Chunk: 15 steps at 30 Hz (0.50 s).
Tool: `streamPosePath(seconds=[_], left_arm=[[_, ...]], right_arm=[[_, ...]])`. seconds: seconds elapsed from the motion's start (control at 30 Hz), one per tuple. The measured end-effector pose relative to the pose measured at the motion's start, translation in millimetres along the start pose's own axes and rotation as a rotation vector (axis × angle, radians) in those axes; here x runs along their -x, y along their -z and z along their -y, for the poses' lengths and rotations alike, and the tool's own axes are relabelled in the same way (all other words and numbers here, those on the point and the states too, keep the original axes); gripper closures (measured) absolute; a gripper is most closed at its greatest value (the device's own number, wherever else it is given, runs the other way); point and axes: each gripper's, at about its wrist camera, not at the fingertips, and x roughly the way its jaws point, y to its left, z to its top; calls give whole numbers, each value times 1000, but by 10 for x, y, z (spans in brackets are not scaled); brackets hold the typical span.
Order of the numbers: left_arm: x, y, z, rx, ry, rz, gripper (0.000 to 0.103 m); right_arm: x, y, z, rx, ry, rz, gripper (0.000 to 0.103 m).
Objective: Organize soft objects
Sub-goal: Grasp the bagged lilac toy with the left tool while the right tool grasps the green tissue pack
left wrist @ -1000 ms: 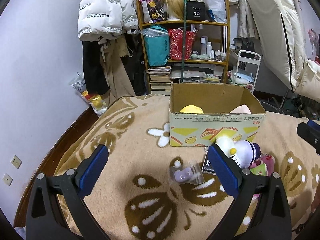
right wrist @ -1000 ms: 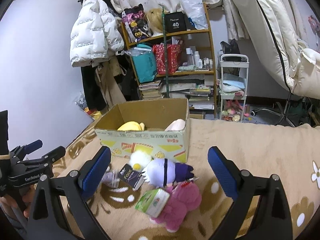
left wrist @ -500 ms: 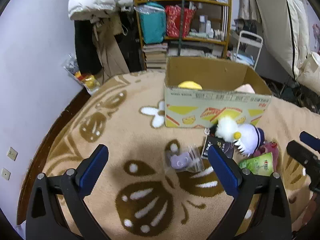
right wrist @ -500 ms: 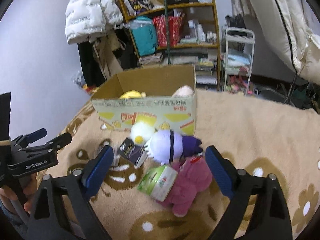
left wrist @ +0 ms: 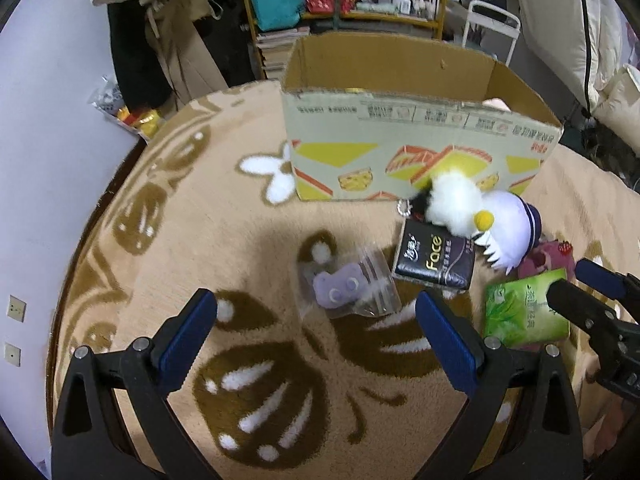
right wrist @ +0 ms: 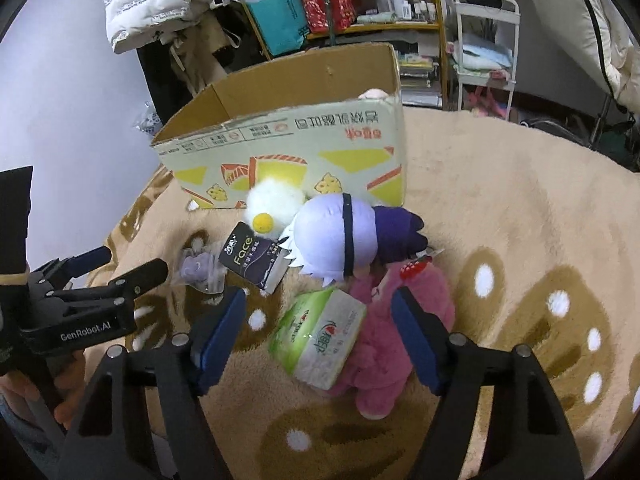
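Left wrist view. Left claw (left wrist: 316, 316): jaws wide apart, nothing between the pads, holding nothing; it points down at a tan blanket (left wrist: 200, 240) with a brown and white pattern. Clear plastic bag (left wrist: 348, 284) with a small lilac item inside: lies on the blanket just ahead of the claw, between the two blue pads as seen from here. Black tissue pack (left wrist: 434, 256) marked "Face": just right of the bag, touching it. White and lilac plush toy (left wrist: 480, 212) with a yellow beak: lies against the front of the cardboard box (left wrist: 400, 152), overlapping the top of the black pack. Green tissue pack (left wrist: 524, 312): right of the black pack, resting on a pink plush toy (left wrist: 548, 256). Right claw (left wrist: 580, 284): enters from the right edge, its tips at the green pack. Box: open at the top, printed yellow and orange; something pale shows over its right rim.

Right wrist view. Right claw (right wrist: 320, 328): jaws partly open and closing, the green tissue pack (right wrist: 320, 340) between the pads, not yet pressed. Pink plush toy (right wrist: 400, 340): under and right of the green pack, partly inside the right pad. White and lilac plush toy (right wrist: 340, 236): beyond it, against the cardboard box (right wrist: 288, 140). Black tissue pack (right wrist: 252, 260) and clear plastic bag (right wrist: 200, 272): to the left. Left claw (right wrist: 120, 268): at the left edge, held in a hand (right wrist: 60, 396), jaws apart.
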Motion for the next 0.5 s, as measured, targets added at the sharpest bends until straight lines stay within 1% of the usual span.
streamPosePath(seconds=[0.03,0.2,0.27,0.3,0.33,0.37,0.5], left_arm=[[-11,2,0,2,7,-6,4],[-113,-8,28,-12,-4,-34,4],[-167,-14,45,-16,0,-52,5],[-189,-17,53,-17,2,-59,5],[-216,-21,62,-20,3,-65,5],[-252,-26,76,-25,1,-72,5],[-383,-26,103,-34,-24,-91,5]], right_arm=[[-22,-3,8,-4,-4,-7,34],[-122,-1,22,-21,-33,-43,45],[-145,1,6,-13,-29,-48,47],[-155,-8,-5,-9,-27,-48,52],[-162,-11,-12,-5,-26,-48,63],[-171,-16,-11,-1,-26,-50,67],[-189,-31,-34,15,-22,-44,68]])
